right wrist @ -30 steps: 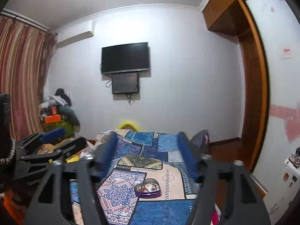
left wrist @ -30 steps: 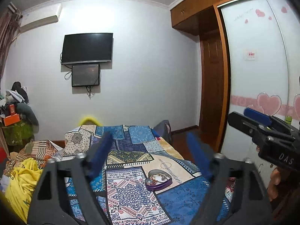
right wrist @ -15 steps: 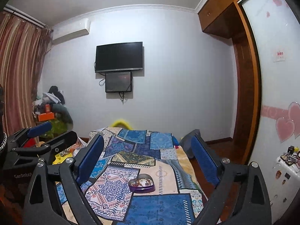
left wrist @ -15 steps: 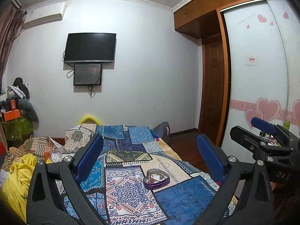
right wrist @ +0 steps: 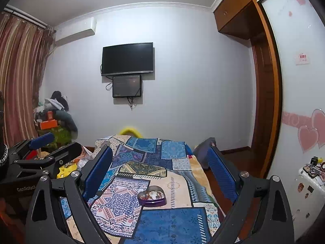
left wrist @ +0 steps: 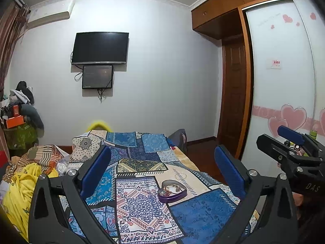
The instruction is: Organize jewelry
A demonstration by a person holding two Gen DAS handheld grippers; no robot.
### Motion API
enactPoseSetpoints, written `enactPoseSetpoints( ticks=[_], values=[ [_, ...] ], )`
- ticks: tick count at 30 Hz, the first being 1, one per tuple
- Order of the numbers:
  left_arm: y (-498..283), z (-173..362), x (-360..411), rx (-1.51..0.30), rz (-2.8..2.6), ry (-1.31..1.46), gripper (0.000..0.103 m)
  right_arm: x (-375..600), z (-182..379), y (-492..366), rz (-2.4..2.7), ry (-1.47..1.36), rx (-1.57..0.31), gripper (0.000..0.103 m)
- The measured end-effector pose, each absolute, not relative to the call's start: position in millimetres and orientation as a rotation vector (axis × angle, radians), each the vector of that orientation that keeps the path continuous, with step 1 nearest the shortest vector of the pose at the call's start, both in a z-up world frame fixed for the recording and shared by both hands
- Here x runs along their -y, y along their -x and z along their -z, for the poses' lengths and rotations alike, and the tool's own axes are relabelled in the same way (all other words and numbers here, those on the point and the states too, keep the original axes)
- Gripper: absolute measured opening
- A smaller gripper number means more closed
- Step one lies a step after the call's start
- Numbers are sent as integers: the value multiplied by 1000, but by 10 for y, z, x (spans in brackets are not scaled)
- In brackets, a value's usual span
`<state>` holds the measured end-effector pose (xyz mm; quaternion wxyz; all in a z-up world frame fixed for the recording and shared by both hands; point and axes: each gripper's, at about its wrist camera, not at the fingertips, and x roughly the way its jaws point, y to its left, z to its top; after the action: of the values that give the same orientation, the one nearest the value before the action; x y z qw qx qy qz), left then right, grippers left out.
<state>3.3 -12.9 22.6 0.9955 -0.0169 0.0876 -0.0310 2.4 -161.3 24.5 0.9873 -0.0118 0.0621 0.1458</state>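
A purple heart-shaped tin (left wrist: 172, 191) (right wrist: 152, 196) lies open on the patchwork bed quilt (left wrist: 142, 209) (right wrist: 172, 219), with jewelry inside it. My left gripper (left wrist: 162, 152) hovers above the near end of the bed, open, with nothing between its blue pads (left wrist: 95, 170). My right gripper (right wrist: 159, 151) hangs beside it at about the same height, also open and empty. The tin lies well ahead of both, apart from them. Each gripper shows at the edge of the other's view: the right gripper (left wrist: 284, 138) and the left gripper (right wrist: 52, 146).
Crumpled yellow and striped bedding (left wrist: 20, 187) lies on the bed's left side. A wardrobe with heart stickers (left wrist: 284, 81) stands on the right. A low white cabinet (right wrist: 310, 181) holds small items. Clothes and boxes (right wrist: 52, 122) pile up by the curtain.
Both grippers' jaws have spread wider apart. The views have shifted slightly, and the tin has stayed where it was on the quilt.
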Motion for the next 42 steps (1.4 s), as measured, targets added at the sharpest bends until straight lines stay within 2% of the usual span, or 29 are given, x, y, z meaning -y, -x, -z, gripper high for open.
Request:
enactPoseSetpoints(
  ticks=[42],
  values=[
    [-88,-218,135,-206,87,60,103,1651,-291,-48,-281,15,-140,93]
  ],
)
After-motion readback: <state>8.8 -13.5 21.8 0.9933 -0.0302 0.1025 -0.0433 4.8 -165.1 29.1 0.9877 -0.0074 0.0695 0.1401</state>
